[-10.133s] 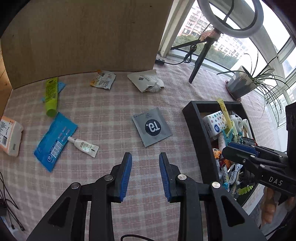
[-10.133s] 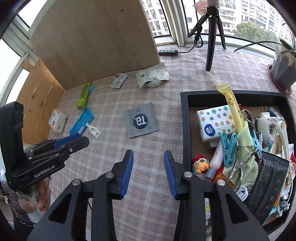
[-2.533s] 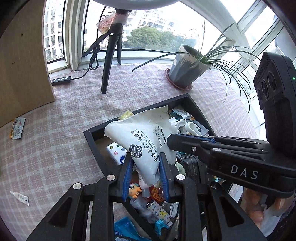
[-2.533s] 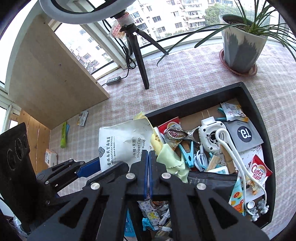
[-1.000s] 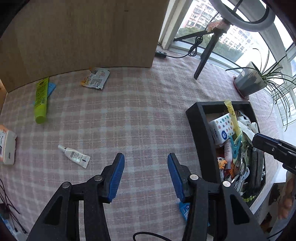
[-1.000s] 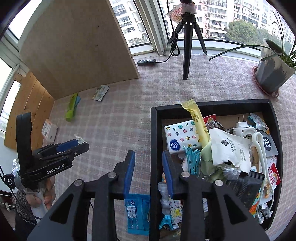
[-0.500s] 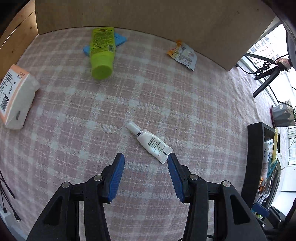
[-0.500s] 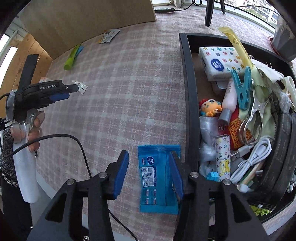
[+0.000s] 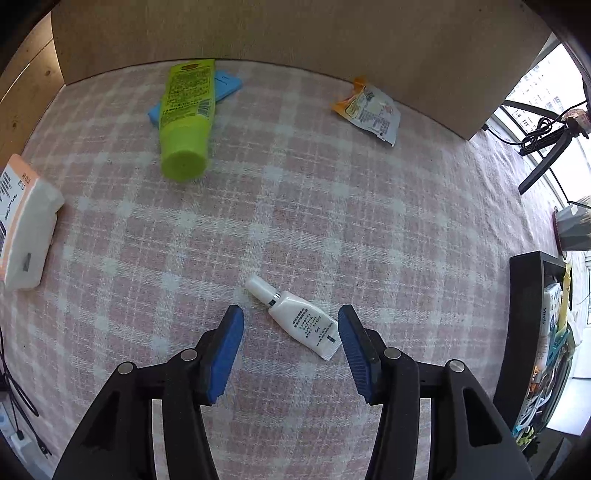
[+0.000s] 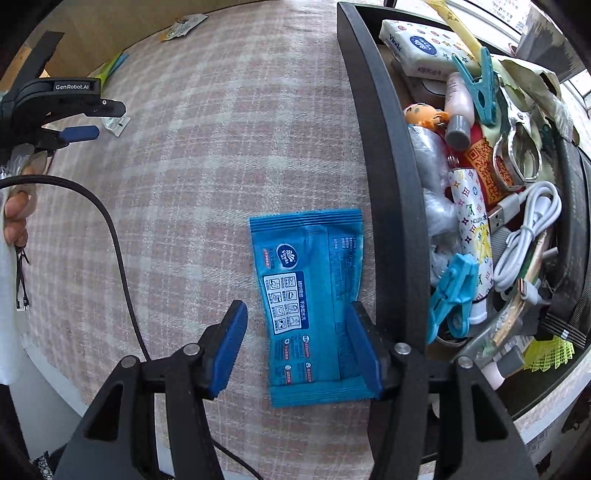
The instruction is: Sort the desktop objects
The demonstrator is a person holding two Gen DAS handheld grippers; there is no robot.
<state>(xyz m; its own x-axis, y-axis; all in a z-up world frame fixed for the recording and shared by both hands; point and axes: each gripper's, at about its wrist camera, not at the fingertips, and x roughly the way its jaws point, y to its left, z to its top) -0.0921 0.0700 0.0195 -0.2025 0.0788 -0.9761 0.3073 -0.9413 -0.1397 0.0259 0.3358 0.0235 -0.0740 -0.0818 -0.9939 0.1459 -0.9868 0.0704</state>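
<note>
My left gripper (image 9: 290, 334) is open, its jaws straddling a small white tube (image 9: 295, 320) that lies flat on the checked cloth. My right gripper (image 10: 295, 332) is open around a blue wipes packet (image 10: 308, 295) lying on the cloth beside the black tray (image 10: 384, 177), which is crammed with small items. The left gripper also shows in the right wrist view (image 10: 79, 127), low over the white tube (image 10: 116, 123). A green tube (image 9: 186, 118), a snack sachet (image 9: 369, 109) and a white-orange box (image 9: 24, 221) lie further off.
A wooden board (image 9: 295, 33) stands along the far side of the cloth. A blue flat item (image 9: 221, 86) lies under the green tube. A black cable (image 10: 110, 229) curves over the cloth near the table's front edge. A tripod (image 9: 546, 147) stands at right.
Both grippers have dropped closer to the cloth. The left one now straddles the white tube; the right one has closed in around the blue packet.
</note>
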